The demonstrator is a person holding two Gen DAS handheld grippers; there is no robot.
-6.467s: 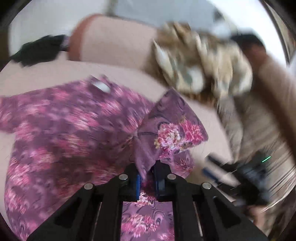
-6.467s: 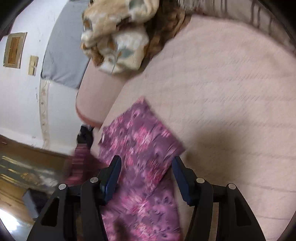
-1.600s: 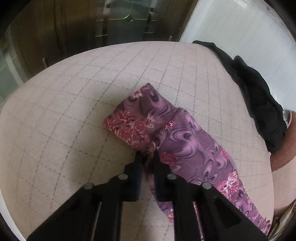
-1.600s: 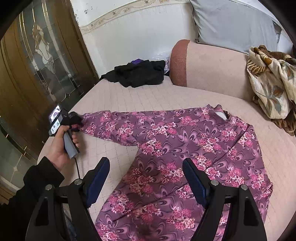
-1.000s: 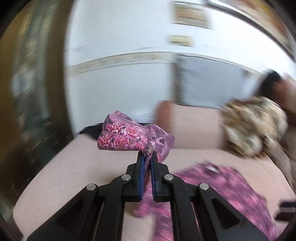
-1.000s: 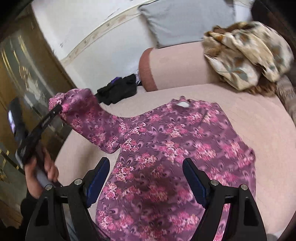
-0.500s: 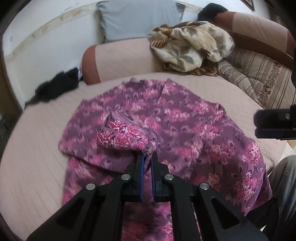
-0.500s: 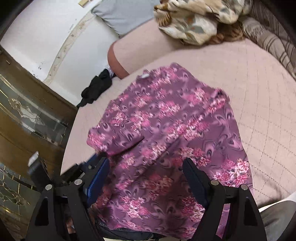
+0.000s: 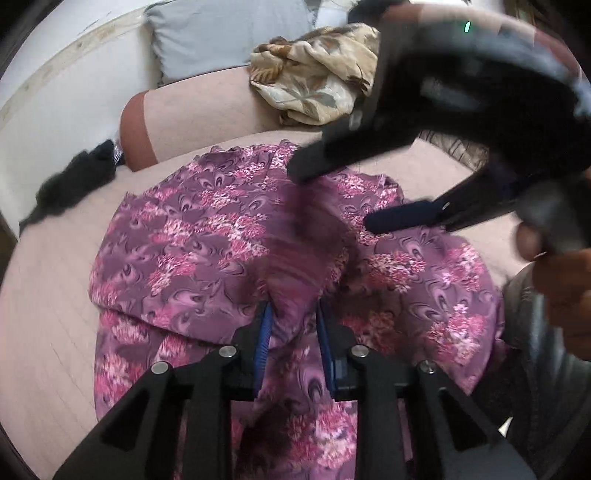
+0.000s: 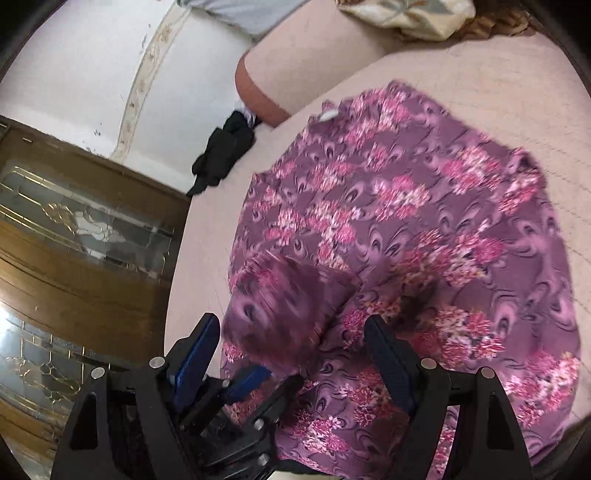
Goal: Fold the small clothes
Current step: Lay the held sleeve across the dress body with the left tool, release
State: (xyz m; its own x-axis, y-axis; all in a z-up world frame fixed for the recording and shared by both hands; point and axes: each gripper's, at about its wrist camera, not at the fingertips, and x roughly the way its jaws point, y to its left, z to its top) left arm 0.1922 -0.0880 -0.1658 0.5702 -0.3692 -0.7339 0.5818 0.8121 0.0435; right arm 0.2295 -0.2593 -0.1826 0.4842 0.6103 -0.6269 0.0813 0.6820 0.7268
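The purple flowered blouse (image 9: 207,236) lies spread on the pink quilted sofa seat (image 9: 48,295), its collar toward the sofa's backrest (image 9: 199,103) and its hem toward the seat's front edge. One sleeve (image 9: 295,266) is laid back over the blouse's body, and its cuff end sits between the blue pads of the left tongs (image 9: 293,332), whose jaws are opening; the pads look just clear of the cloth, so the sleeve appears to be let go rather than pinched. The right tongs (image 10: 291,354) stand wide apart above the blouse's lower part, holding nothing. The cloth looks thin, light and limp, probably a little slick, so it should drape and slide rather than keep a crease; a firm pinch at a seam, cuff, shoulder or hem corner would likely hold better than a bite into the loose middle, and any fold may need smoothing to stay. The left wrist view shows the right tongs (image 9: 376,199) hanging over the blouse, the hand gripping their handle (image 9: 554,273), a crumpled beige floral cloth (image 9: 317,74) on the backrest and a grey cushion (image 9: 221,33). The right wrist view alone shows the blouse's white neck label (image 10: 327,115), the wooden door with patterned glass (image 10: 74,258) beside the seat, and the left tongs (image 10: 258,384) from outside; a black garment (image 10: 225,147) at the seat's far corner shows in both.
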